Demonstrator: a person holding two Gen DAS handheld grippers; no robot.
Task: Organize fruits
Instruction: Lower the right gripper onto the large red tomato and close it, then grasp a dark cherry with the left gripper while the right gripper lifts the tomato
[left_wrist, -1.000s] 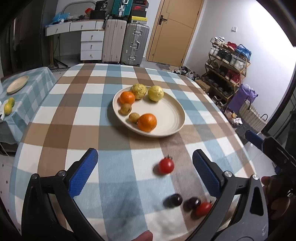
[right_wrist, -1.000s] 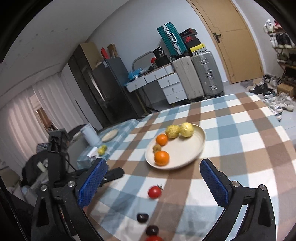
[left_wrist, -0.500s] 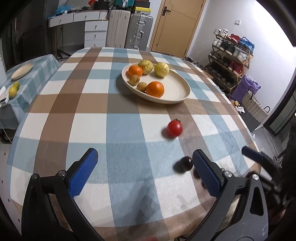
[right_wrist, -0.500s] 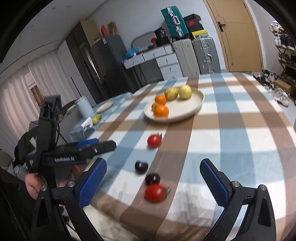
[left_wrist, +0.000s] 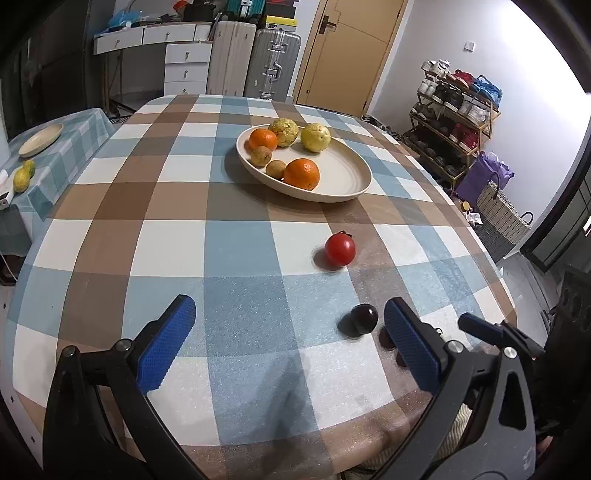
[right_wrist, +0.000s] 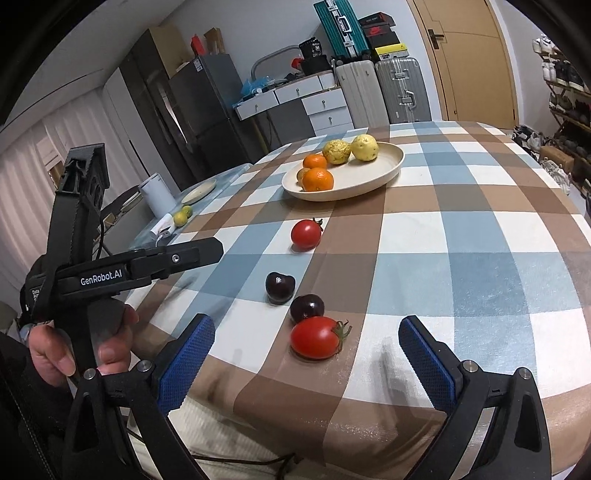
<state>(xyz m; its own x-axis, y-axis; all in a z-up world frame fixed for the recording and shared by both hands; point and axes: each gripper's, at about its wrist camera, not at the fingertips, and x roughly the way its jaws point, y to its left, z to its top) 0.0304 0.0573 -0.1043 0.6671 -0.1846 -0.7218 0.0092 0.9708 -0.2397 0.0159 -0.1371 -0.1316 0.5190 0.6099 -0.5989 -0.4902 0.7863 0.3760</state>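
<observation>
In the left wrist view, the left tool gapes wide and empty, a dark cherry just inside its right finger, nearer than the plate. In the right wrist view, the right tool is equally spread and empty, with the near tomato straight ahead between its fingers, long axis crosswise, so the right hand seems nearer.

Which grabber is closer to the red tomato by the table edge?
Right. The right gripper hangs open just before the near tomato; the left gripper sits off to its left.

In the left wrist view, the left tongs' right finger hides most of the second dark cherry and the tomato near the bench's near edge.
</observation>
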